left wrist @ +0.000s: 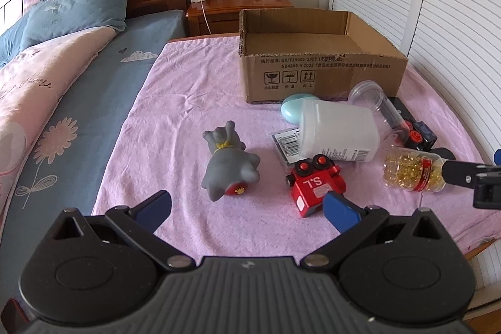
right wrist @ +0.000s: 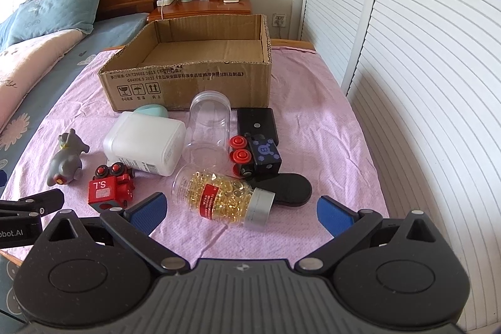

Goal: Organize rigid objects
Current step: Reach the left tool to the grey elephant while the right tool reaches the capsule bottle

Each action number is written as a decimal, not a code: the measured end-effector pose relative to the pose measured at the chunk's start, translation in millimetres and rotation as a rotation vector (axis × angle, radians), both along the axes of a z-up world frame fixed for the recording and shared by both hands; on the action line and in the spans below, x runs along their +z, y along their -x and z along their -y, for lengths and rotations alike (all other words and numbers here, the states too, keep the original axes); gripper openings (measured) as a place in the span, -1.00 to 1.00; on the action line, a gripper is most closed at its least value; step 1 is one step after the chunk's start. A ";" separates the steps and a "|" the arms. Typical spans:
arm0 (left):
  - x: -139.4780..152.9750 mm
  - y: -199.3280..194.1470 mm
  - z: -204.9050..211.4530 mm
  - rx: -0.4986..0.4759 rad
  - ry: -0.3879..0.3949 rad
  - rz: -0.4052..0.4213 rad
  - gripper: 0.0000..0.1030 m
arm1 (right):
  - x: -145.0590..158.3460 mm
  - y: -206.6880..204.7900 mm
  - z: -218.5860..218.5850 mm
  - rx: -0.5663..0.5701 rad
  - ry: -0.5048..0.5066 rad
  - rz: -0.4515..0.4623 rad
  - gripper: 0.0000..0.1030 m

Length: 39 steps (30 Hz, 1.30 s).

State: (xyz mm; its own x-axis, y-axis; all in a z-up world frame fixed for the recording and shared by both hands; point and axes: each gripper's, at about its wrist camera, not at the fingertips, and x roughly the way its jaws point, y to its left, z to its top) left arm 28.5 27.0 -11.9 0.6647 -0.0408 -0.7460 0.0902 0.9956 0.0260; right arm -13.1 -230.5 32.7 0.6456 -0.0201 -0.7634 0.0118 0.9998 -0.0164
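A: Judging from the spread of things, nothing has yet been placed in the open brown cardboard box [right wrist: 188, 74], which sits at the far edge of the pink cloth [left wrist: 175, 127] on the bed.

B: Both are held wide and empty: the left hand-held gripper [left wrist: 247, 208] near the red wooden toy train block [left wrist: 314, 187], the right hand-held gripper [right wrist: 241, 207] before the clear bottle of golden capsules [right wrist: 219, 196], lying on its side near the cloth's near edge.

A: How should the bottle be taken?

B: The round body is best straddled across its width, pads kept off the silver cap, since rolling is likely.

A: Any writing?

B: "S.L" is read on the train, "GB/T29601 2013" on the box.
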 end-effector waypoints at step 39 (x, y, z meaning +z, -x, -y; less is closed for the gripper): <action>-60.6 -60.5 -63.4 0.072 0.023 -0.082 0.99 | -40.5 -57.3 -37.8 0.085 0.093 -0.030 1.00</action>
State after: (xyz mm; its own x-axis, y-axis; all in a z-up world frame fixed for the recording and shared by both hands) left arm 89.0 90.4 -72.5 0.6036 -0.0130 -0.7972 0.0195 0.9998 -0.0015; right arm 44.2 -192.7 -7.9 0.6250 -0.0375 -0.7798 -0.0751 0.9913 -0.1079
